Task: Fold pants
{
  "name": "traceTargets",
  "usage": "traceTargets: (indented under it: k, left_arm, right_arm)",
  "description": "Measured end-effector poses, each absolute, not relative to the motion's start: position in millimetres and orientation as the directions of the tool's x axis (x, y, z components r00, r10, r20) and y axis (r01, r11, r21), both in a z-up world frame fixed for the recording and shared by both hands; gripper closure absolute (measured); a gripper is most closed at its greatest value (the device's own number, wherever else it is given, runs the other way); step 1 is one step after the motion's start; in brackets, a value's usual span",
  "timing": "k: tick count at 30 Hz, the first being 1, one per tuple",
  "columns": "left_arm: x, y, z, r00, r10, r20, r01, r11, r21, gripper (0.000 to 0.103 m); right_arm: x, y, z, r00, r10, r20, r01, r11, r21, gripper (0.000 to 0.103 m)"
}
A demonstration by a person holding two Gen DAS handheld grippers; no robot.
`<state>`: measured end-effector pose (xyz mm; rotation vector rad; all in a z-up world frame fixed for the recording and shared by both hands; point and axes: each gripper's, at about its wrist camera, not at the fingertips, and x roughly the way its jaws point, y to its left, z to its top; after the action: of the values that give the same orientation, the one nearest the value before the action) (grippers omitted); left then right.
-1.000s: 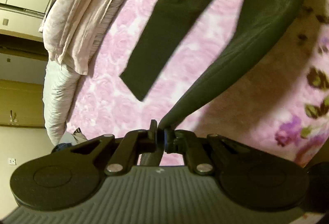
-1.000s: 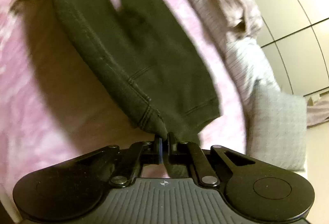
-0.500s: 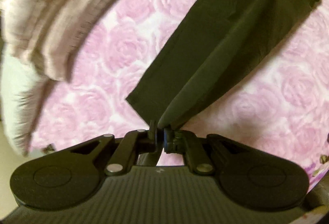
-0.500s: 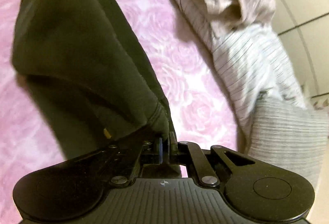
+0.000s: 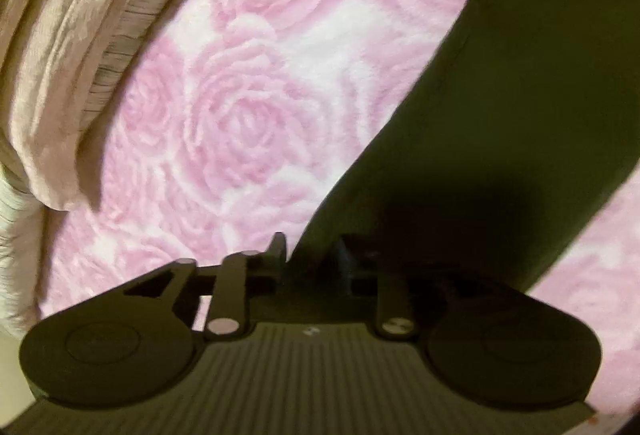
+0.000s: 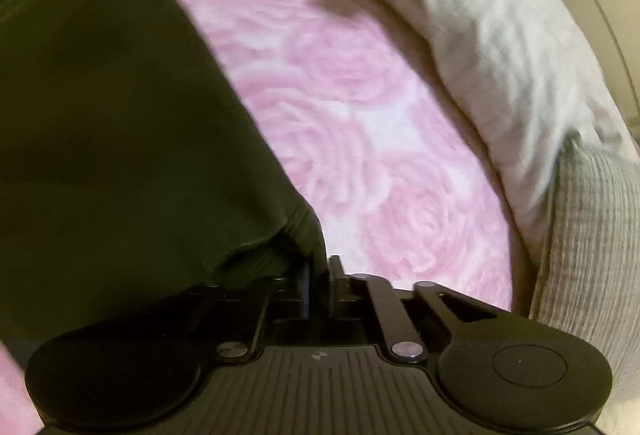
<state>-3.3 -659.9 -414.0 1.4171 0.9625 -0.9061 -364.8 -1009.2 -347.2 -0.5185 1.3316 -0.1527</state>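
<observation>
Lying dark and mostly flat on the pink rose-patterned bed cover [image 5: 248,123], the pants [image 5: 500,139] are stretching away from both cameras, low over the bed. The left hand-held gripper [image 5: 310,255] is sitting at the near end of one leg, its fingers slightly apart with cloth between them — it looks to be letting go or only loosely gripping, though blur and shadow are hiding the contact. The right hand-held gripper [image 6: 318,275] is clenching a hemmed edge of the pants [image 6: 120,115], the cloth bunching just above the fingers. Doing this step well is probably a matter of laying the held edge down squarely on the layer beneath, keeping the fabric taut so no crease is getting trapped, and releasing only once it is resting flat. Crumpled beige bedding [image 5: 68,47] is lying to the far left, a grey ribbed pillow [image 6: 592,235] to the right — both well clear of the fold.
</observation>
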Motion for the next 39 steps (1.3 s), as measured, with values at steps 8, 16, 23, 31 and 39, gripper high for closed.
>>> traceTargets:
  k: [8, 16, 23, 31, 39]
  left_arm:
    - [33, -610, -375, 0.46, 0.039, -0.887, 0.876, 0.141, 0.46, 0.071]
    - [-40, -542, -365, 0.467, -0.142, -0.873, 0.883, 0.035, 0.467, 0.064]
    - [-95, -511, -432, 0.571, -0.232, -0.787, 0.774, -0.167, 0.611, 0.063]
    - [-103, -501, -462, 0.57, -0.305, -0.763, 0.697, -0.313, 0.646, 0.096]
    - [-105, -470, -432, 0.52, -0.315, -0.794, 0.765, -0.24, 0.597, 0.103]
  right_arm:
    - [-375, -1006, -311, 0.302, -0.516, -0.802, 0.142, 0.856, -0.497, 0.062]
    - [-379, -903, -285, 0.444, -0.381, -0.811, 0.179, 0.924, -0.337, 0.057]
    - [-366, -790, -306, 0.47, -0.254, -0.845, 0.14, 0.967, -0.213, 0.057]
    - [-358, -738, -338, 0.439, -0.252, -0.862, 0.126, 0.968, -0.218, 0.056]
    - [-362, -723, -334, 0.419, -0.282, -0.863, 0.168, 0.958, -0.232, 0.056]
